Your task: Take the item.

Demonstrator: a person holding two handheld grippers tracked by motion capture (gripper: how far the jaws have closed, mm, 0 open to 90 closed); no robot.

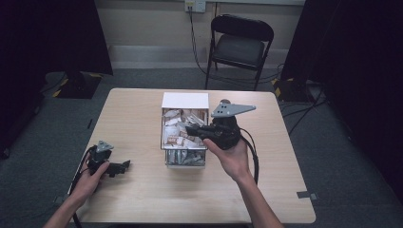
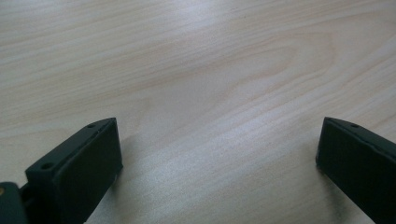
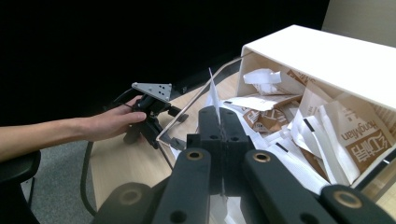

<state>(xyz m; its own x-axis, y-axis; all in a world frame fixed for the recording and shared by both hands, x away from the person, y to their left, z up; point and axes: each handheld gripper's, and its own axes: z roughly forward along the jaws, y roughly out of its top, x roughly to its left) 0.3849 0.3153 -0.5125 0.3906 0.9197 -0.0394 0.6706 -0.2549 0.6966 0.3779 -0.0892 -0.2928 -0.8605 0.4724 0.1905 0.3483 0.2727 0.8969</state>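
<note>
A white box [image 1: 185, 100] stands mid-table with its clear drawer [image 1: 164, 142] pulled out toward me, full of white and brown paper packets [image 1: 177, 134]. My right gripper [image 1: 191, 129] reaches from the right over the open drawer. In the right gripper view its jaws [image 3: 220, 116] are shut on a thin white packet [image 3: 213, 95] that sticks up between them, above the heap of packets [image 3: 327, 135]. My left gripper [image 1: 125, 165] rests on the table at the left, well apart from the drawer. Its jaws [image 2: 217, 154] stand wide open over bare wood.
The light wooden table [image 1: 142, 199] has free room to the left, right and front of the box. A black folding chair [image 1: 240, 45] stands behind the far edge. Cables [image 1: 254, 159] trail from the right gripper. The person's left hand [image 3: 112, 122] grips the left gripper.
</note>
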